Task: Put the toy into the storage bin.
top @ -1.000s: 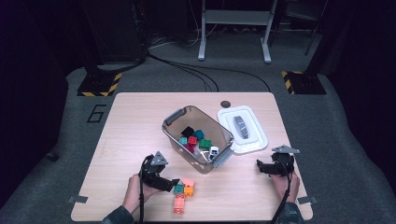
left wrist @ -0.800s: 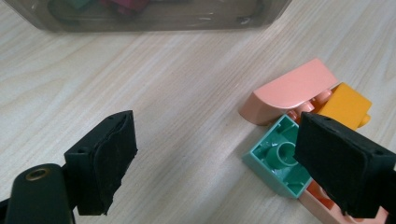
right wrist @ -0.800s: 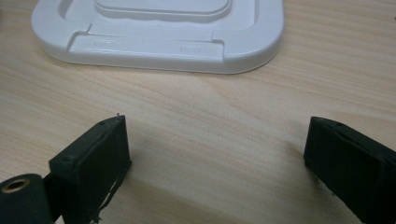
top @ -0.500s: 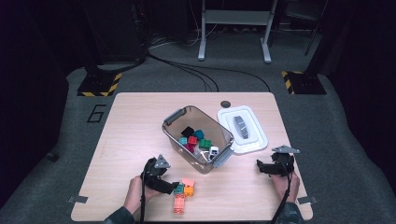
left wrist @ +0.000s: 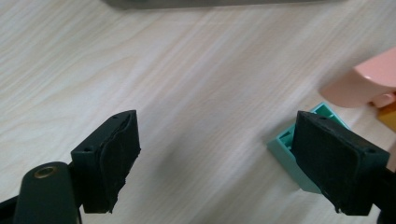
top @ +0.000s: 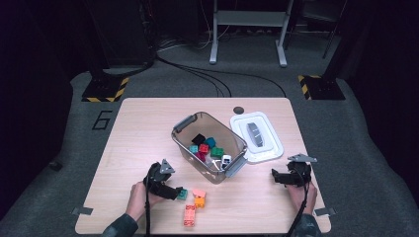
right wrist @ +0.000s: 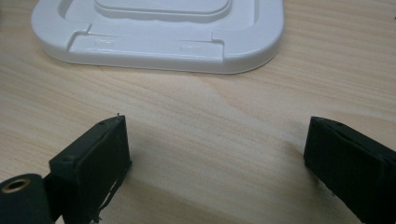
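On the pale wooden table (top: pixel 133 128), near the front edge at the left, left gripper (top: pixel 174 192) held low, jaws spread wide with bare wood between the pads. Small teal plastic block (left wrist: pixel 290 149) lying just outside one jaw, partly hidden behind that jaw in the left gripper view, not clamped; in the high view the same block (top: pixel 183 194) right at the gripper's tip. Just beside it to the right, a pale pink rounded plastic block (top: pixel 198 192) touching a small orange plastic block (top: pixel 199 202), and a little nearer the table's front edge a salmon studded plastic brick (top: pixel 189 216).

At the table's middle, a clear plastic bin with grey handles (top: pixel 183 123), set askew, holding a jumble of teal, green, red, black and white blocks. Right of it, touching or almost touching, a flat white plastic lid (top: pixel 269 148).

Near the right front corner, right gripper (top: pixel 274 177), jaws released and wide apart over bare wood, lid's edge (right wrist: pixel 159 51) just ahead.
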Demonstrator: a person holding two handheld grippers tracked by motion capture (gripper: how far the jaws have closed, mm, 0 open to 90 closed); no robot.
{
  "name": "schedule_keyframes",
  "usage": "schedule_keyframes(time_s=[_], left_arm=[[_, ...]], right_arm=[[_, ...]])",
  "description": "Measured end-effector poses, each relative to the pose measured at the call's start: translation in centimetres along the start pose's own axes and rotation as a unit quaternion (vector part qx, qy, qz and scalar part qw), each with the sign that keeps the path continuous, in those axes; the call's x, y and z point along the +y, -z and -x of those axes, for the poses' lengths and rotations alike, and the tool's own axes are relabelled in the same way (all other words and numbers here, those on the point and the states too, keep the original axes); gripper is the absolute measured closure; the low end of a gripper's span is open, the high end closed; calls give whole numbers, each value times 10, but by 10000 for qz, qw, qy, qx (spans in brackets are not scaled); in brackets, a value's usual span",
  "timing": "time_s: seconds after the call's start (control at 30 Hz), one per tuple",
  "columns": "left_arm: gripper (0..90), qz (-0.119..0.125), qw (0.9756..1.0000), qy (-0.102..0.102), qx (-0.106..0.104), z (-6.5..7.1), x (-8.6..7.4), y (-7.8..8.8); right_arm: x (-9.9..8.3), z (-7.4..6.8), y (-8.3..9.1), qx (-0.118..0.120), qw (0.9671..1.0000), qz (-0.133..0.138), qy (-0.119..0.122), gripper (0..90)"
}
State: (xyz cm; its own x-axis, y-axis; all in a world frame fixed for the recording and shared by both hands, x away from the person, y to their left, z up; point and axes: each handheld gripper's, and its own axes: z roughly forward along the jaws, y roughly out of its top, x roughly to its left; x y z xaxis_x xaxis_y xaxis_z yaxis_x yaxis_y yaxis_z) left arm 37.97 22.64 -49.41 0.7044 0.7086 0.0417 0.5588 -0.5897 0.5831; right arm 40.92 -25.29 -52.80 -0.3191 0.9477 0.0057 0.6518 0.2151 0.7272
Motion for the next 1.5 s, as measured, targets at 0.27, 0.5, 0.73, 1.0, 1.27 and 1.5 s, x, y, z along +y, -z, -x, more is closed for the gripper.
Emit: schedule_keyframes(time_s=[0.27,0.5,0.73,1.0,1.27,1.5], left_arm=[[150,235,9993,255,-129,5,4,10],[159,81,9998,110,-168,21,6,-5],[178,-39,9999,97,-89,14,-3,0],[307,-28,9998,-6,-221,17,1,0],[504,-161,9996,-58,-234,22,1,-6],[586,-129,9996,-41,-243,19,0,-5]], right_arm=[[0,0,0,0,10000,1,2,61],[0,0,0,0,10000,1,0,61],[0,0,0,-1,10000,3,-3,61],[0,0,0,-2,10000,4,-2,61],[0,0,0,-3,10000,0,-20,62],[0,0,0,-5,10000,7,-7,63]])
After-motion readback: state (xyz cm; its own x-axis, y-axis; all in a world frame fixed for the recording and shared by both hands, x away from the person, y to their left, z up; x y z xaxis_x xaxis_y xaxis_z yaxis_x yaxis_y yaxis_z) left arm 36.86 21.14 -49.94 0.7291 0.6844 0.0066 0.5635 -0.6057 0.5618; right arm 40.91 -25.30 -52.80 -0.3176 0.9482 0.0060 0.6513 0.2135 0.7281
